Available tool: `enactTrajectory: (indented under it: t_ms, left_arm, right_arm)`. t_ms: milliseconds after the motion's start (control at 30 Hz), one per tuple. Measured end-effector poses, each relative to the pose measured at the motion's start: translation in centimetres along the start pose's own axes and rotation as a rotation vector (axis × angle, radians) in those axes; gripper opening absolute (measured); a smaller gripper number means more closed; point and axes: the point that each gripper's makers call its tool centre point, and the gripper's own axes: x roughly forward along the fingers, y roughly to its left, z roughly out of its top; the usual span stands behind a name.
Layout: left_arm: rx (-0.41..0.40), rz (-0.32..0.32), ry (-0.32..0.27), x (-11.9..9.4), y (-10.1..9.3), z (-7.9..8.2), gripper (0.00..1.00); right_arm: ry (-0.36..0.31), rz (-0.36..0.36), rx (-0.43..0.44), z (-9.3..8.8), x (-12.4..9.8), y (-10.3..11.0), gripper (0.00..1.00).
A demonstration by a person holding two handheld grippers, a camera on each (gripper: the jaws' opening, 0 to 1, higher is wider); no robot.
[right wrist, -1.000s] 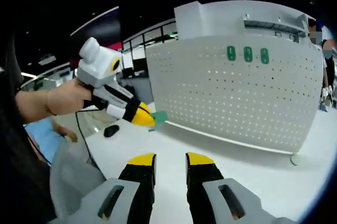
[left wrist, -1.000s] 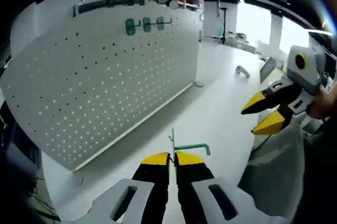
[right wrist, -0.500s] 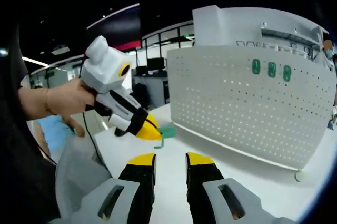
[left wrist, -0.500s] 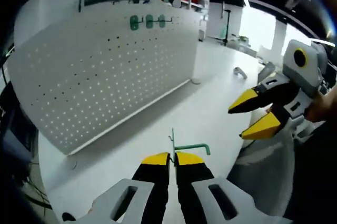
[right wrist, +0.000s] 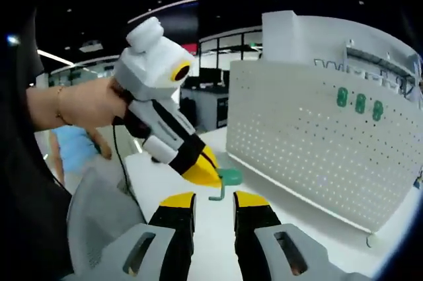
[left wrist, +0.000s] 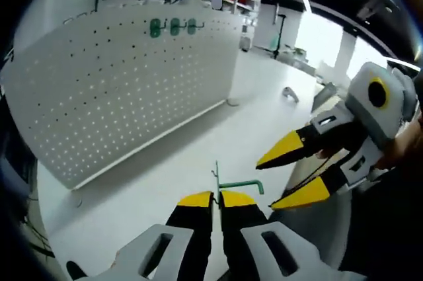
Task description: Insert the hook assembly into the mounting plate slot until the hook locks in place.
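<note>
The left gripper point(left wrist: 213, 196) is pinching the green hook point(left wrist: 239, 185) with its jaws pressed together on the thin wire part, so the hook could twist or slip out if it bumps the white pegboard point(left wrist: 119, 89) at a slant. The hook is sitting out over the white table point(left wrist: 218, 129), well apart from the board, where 3 green hooks point(left wrist: 173, 27) are hanging near the top. The right gripper point(left wrist: 299, 172) is waiting just beside the hook with its jaws spread and holding nothing, and a hand point(right wrist: 76, 102) is gripping the left tool and pointing it down toward the table.

Bare tabletop point(left wrist: 218, 129) betw claws & pegboard point(left wrist: 119, 82); right claw point(left wrist: 289, 175) crowds left's side.
</note>
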Motion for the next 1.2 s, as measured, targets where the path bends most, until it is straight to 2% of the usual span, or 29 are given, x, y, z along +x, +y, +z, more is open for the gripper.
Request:
enactTrajectory:
  t_ms: [133, 200, 400, 533, 600, 833, 967, 1067, 1200]
  left_arm:
    - [-0.039, -0.036, 0.011, -0.1, -0.7, 0.1, 0.03]
    - [-0.085, -0.081, 0.027, 0.0, -1.4, -0.3, 0.03]
    - [-0.156, -0.13, 0.052, 0.1, -2.0, -1.2, 0.03]
    - [-0.26, -0.19, 0.066, -0.1, -2.5, -1.6, 0.03]
    - [-0.28, -0.202, 0.069, -0.1, -2.5, -1.8, 0.03]
    - [-0.293, -0.217, 0.082, -0.1, -2.8, -2.3, 0.04]
    - [-0.34, -0.242, 0.088, 0.0, -2.7, -2.4, 0.04]
    - [-0.388, -0.271, 0.081, -0.2, -2.8, -2.1, 0.04]
    - [-0.409, -0.285, 0.076, -0.1, -2.9, -2.0, 0.04]
  right_arm:
    - [0.005, 0.019, 0.007, 0.0, 0.3, 0.2, 0.2]
    - [0.014, 0.029, -0.008, 0.0, 0.5, 0.3, 0.2]
    - [0.043, 0.052, -0.102, -0.2, 0.6, 0.7, 0.19]
    - [0.051, 0.07, -0.16, -0.3, 0.6, 1.2, 0.17]
    - [0.069, 0.089, -0.206, -0.7, 0.6, 1.6, 0.16]
    - [0.088, 0.109, -0.271, -0.9, 0.7, 1.7, 0.1]
    - [0.078, 0.112, -0.265, -0.8, 0.8, 1.6, 0.08]
    - [0.052, 0.1, -0.169, -0.3, 0.5, 1.3, 0.07]
    - [0.056, 0.093, -0.191, -0.2, 0.5, 1.1, 0.06]
